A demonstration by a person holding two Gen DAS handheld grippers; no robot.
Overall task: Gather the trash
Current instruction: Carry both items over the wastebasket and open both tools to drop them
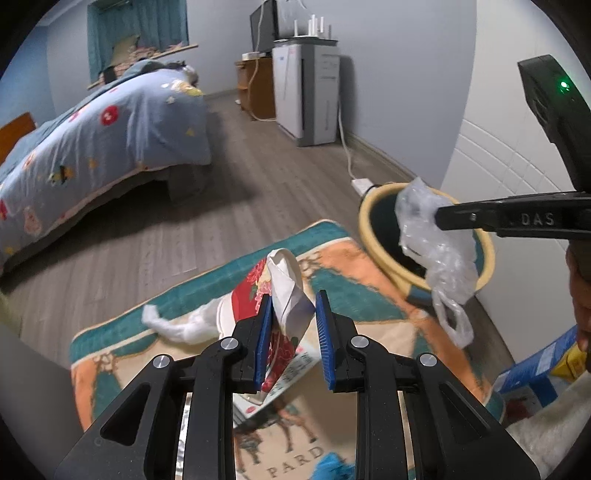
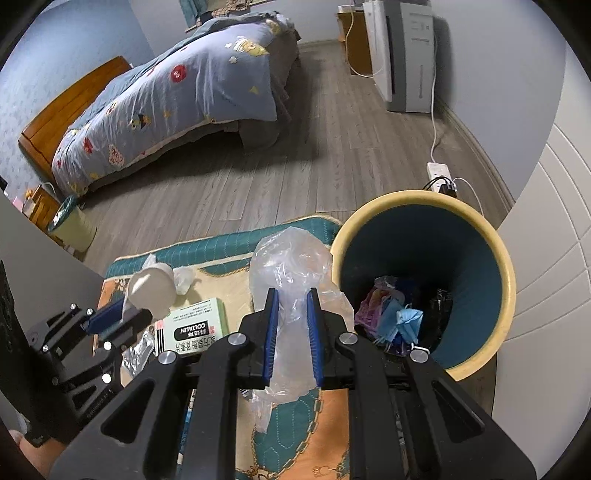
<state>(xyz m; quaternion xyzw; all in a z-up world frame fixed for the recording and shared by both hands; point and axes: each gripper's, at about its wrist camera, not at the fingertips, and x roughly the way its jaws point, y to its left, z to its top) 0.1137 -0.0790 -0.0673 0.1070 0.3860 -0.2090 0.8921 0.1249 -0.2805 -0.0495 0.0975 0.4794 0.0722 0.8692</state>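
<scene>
The clear plastic bag (image 2: 291,280) hangs clamped between the right gripper's (image 2: 291,332) fingers, just beside the rim of the yellow bin (image 2: 506,280), which holds blue and pink scraps. The left gripper (image 1: 291,332) has its fingers clenched on a crumpled paper cup (image 1: 286,291) above the patterned mat (image 1: 354,266) beside the bin. On the mat lie a green medicine box (image 2: 194,325) and a white tissue (image 1: 173,325).

Bedroom: grey wood-plank floor (image 2: 332,147), pale blue-grey walls (image 1: 221,55), wooden-framed bed (image 2: 74,99) under a blue cartoon quilt (image 1: 110,133), teal curtains (image 1: 136,29), white-grey appliance (image 1: 314,99) beside a wooden desk (image 1: 258,85), white power strip (image 2: 437,170) by the skirting
</scene>
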